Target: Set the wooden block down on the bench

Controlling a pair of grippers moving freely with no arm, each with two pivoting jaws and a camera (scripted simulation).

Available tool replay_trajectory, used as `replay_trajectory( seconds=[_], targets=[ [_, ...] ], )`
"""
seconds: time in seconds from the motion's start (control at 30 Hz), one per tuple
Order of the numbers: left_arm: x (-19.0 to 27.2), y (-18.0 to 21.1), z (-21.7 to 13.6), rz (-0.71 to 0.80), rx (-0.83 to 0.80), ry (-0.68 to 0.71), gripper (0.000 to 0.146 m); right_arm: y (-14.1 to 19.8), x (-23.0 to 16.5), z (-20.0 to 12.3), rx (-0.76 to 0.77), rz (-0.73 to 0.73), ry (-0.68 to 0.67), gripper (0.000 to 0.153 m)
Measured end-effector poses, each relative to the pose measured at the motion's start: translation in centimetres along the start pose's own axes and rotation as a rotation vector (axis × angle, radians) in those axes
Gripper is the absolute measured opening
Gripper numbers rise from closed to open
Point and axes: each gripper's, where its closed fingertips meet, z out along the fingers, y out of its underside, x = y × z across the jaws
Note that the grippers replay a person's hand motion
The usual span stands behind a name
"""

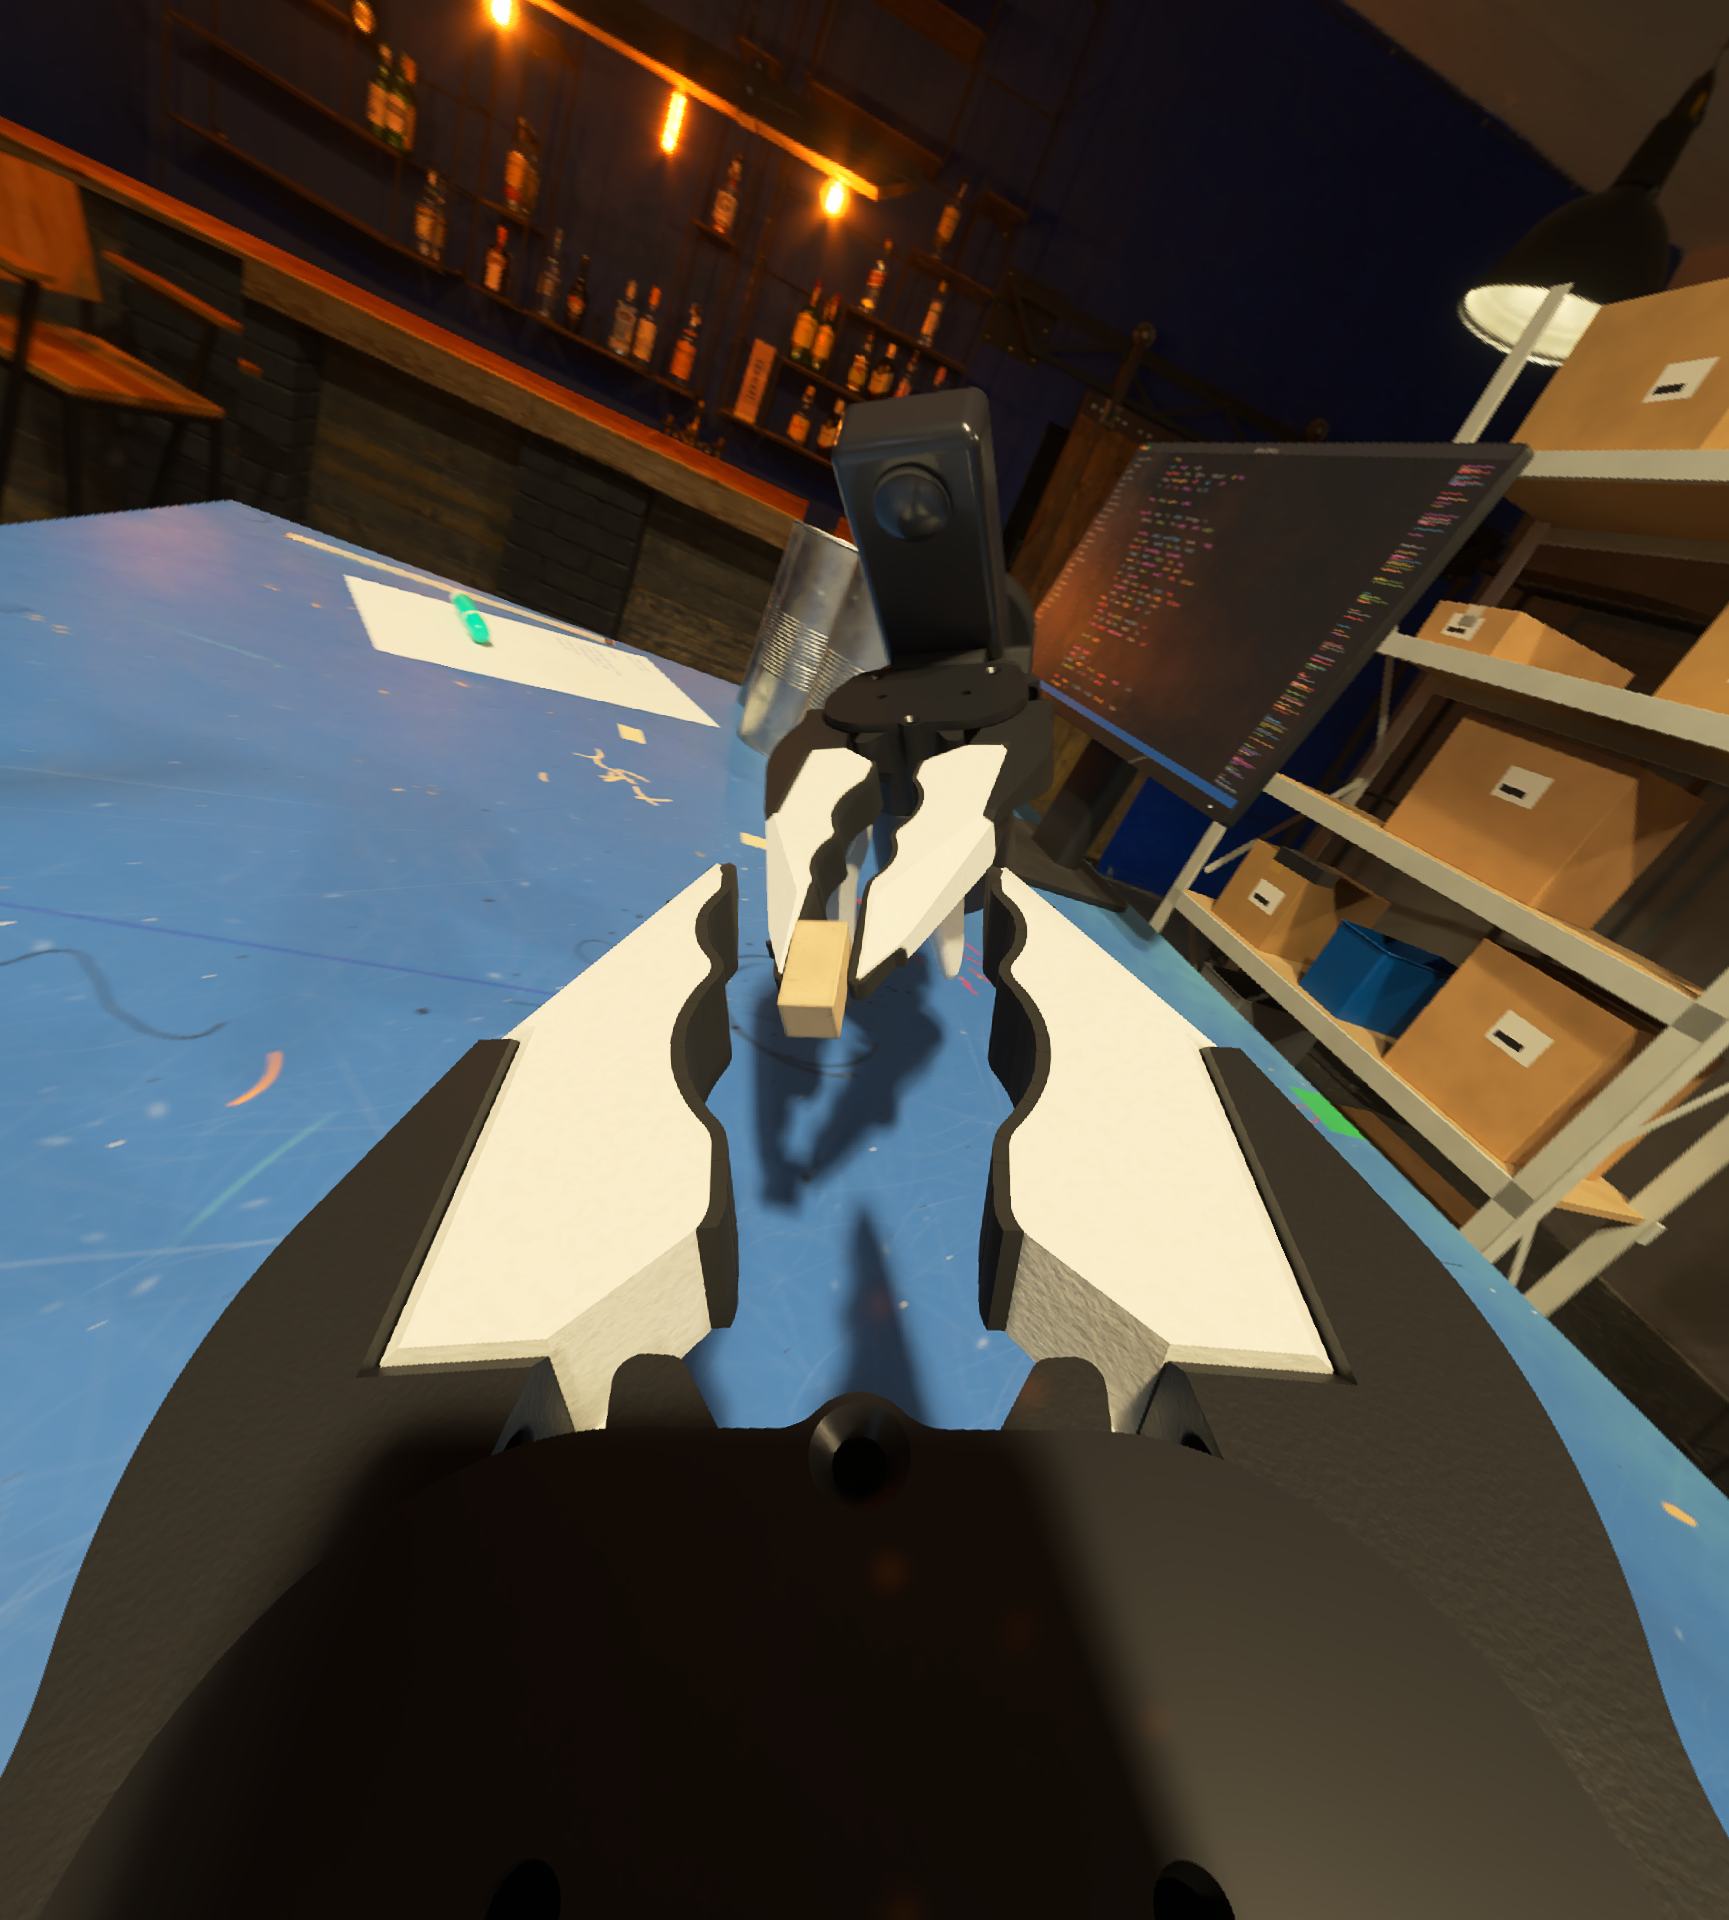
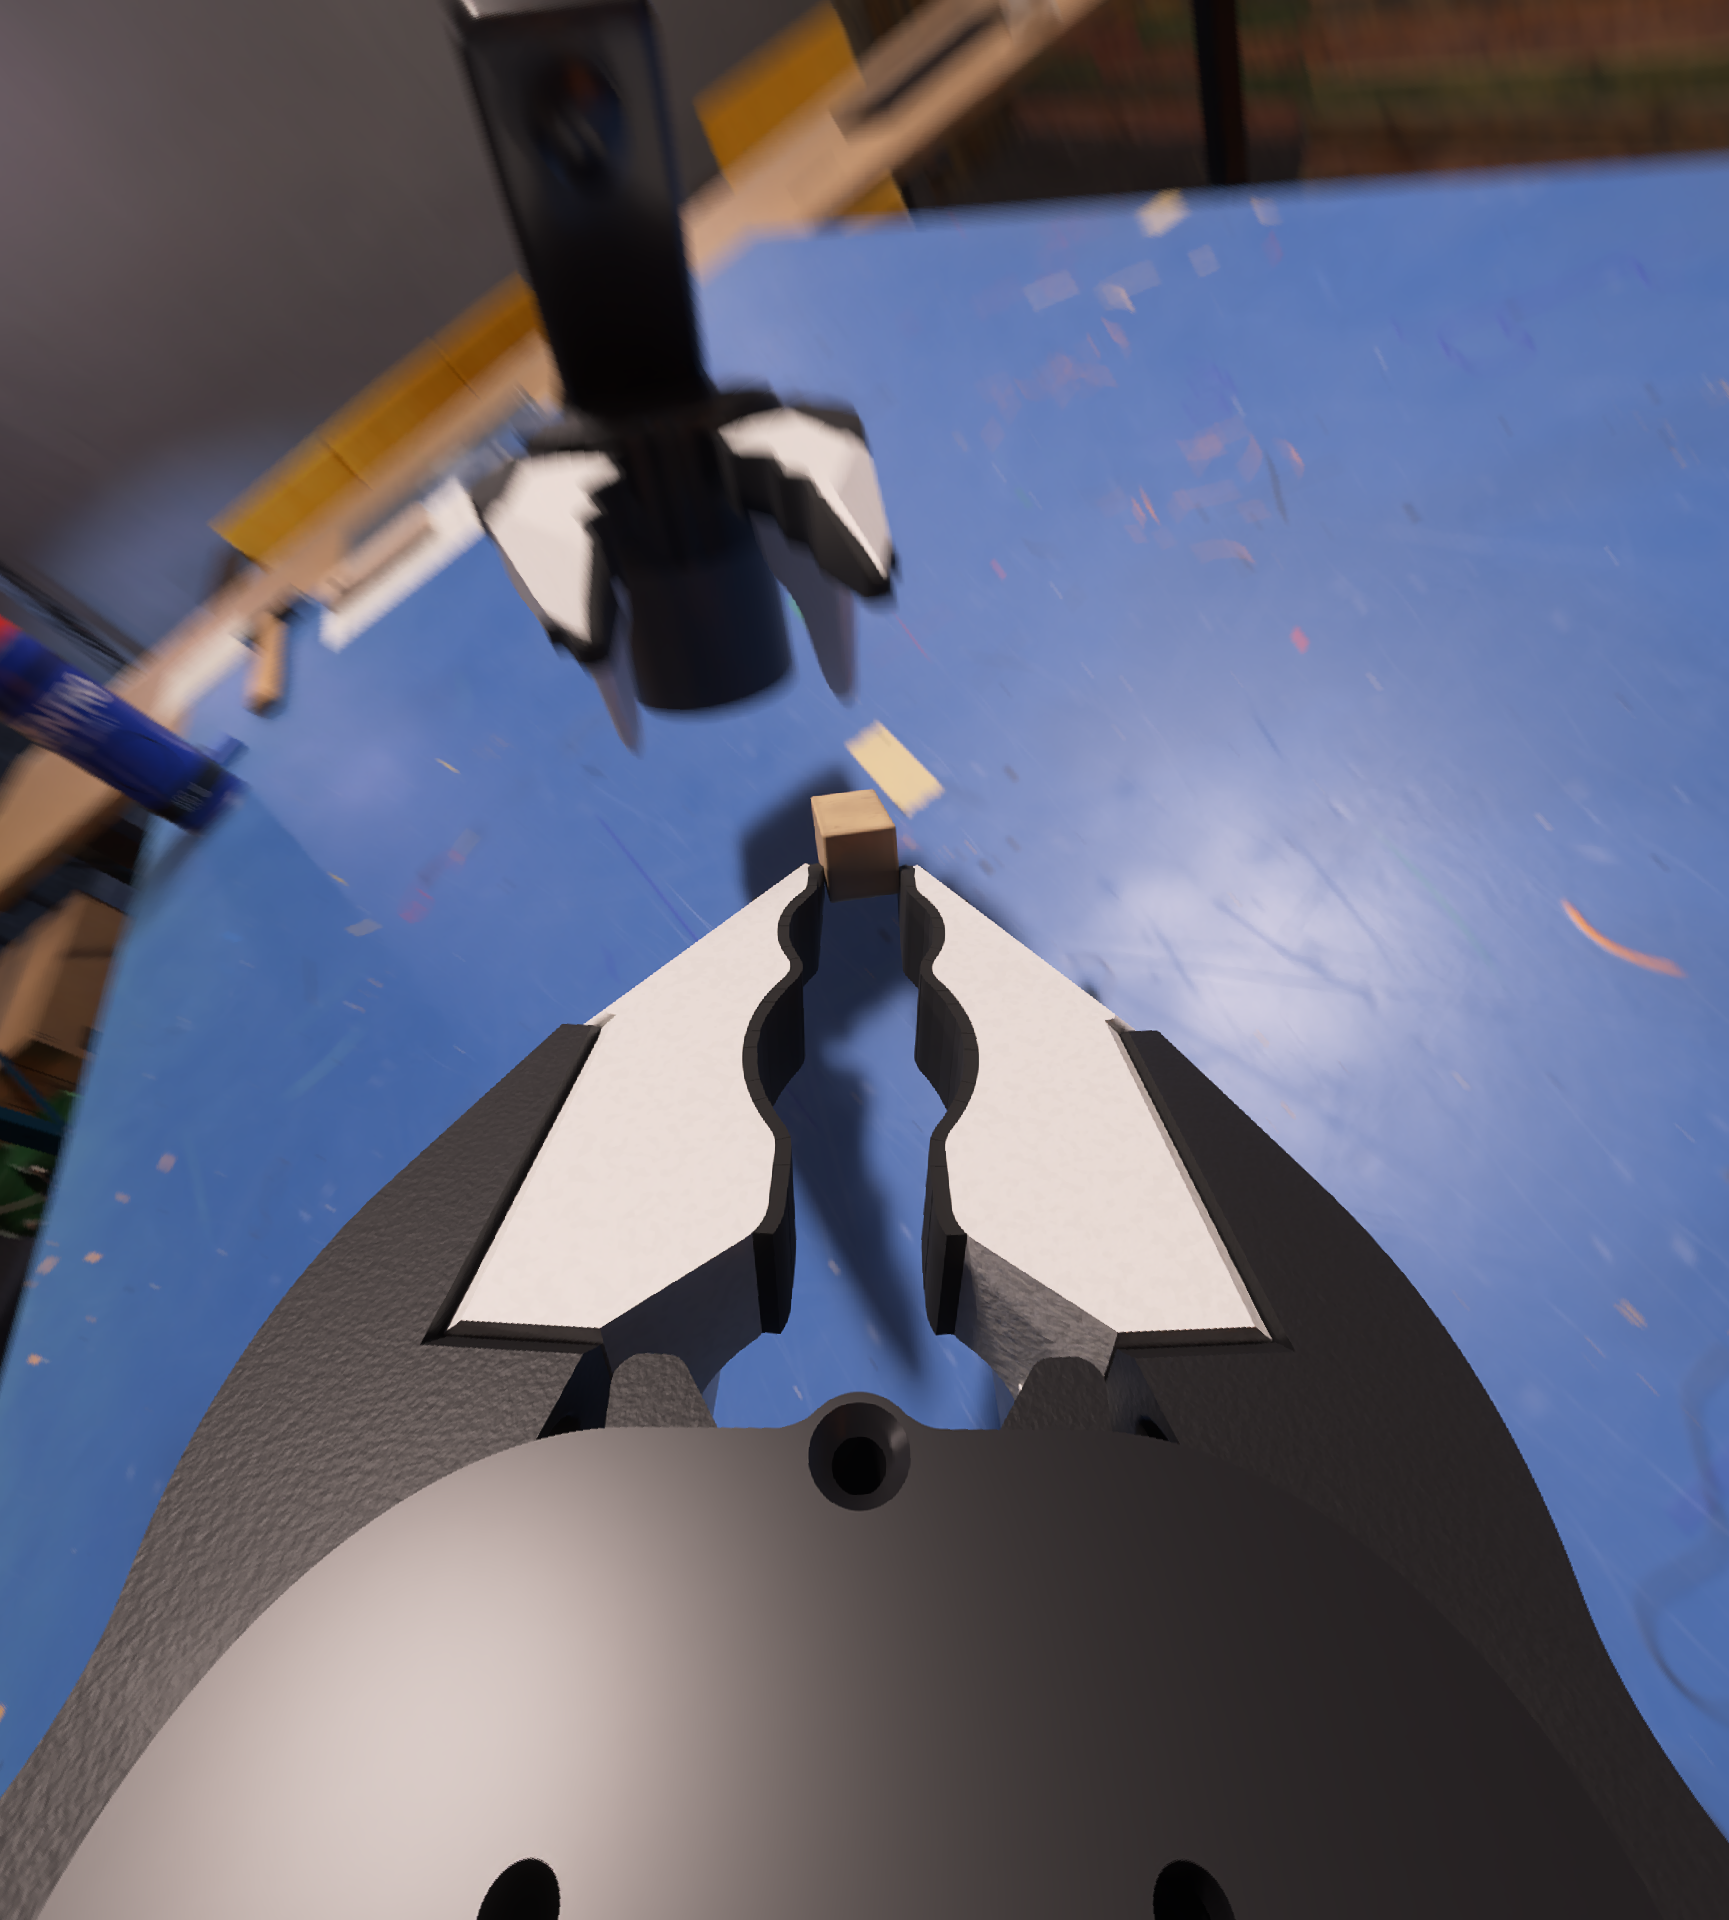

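The wooden block point(image 2: 855, 854) is small and pale, and it is pinched between the fingertips of my right gripper point(image 2: 860, 878). In the left wrist view the right gripper point(image 1: 834, 956) points down and holds the block point(image 1: 815, 979) just above the blue bench point(image 1: 216, 935), with its shadow right under it. My left gripper point(image 1: 860, 883) is open and empty, low over the bench, facing the block from a short way off. It shows in the right wrist view point(image 2: 735, 701) beyond the block, jaws apart. The bench point(image 2: 1255, 727) is scuffed and paint-flecked.
A white sheet with a green marker point(image 1: 470, 620) lies at the far side. A clear glass point(image 1: 798, 634) and a dark monitor point(image 1: 1255, 613) stand behind the right gripper. Shelves with cardboard boxes point(image 1: 1525, 821) run along the bench's right edge. A red and blue can point(image 2: 60, 696) lies past the bench edge.
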Motion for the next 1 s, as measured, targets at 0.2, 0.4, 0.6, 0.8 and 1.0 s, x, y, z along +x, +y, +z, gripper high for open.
replay_trajectory(
  seconds=[0.2, 0.4, 0.6, 0.8, 1.0],
  targets=[
    [-3.9, -0.8, -4.6, 0.09, -0.019, -0.125, 0.047, 4.8, 5.5, -0.2, -0.409, -0.038, 0.321, 0.014],
    [-4.9, -1.6, -6.9, 0.05, 0.016, -0.156, 0.044, 7.4, 7.3, 0.1, -0.676, -0.074, 0.462, 0.014],
    [-5.4, -1.3, -7.2, 0.036, 0.013, -0.168, 0.047, 7.3, 7.6, 0.2, -0.84, -0.201, 0.547, 0.014],
    [-5.1, -1.7, -7.5, 0.036, 0.028, -0.157, 0.049, 7.3, 7.6, 0.9, -0.94, -0.275, 0.557, 0.014],
    [-4.8, -1.6, -7.4, 0.015, 0.017, -0.137, 0.05, 7.1, 7.9, 1.0, -0.994, -0.33, 0.586, 0.014]
  ],
)
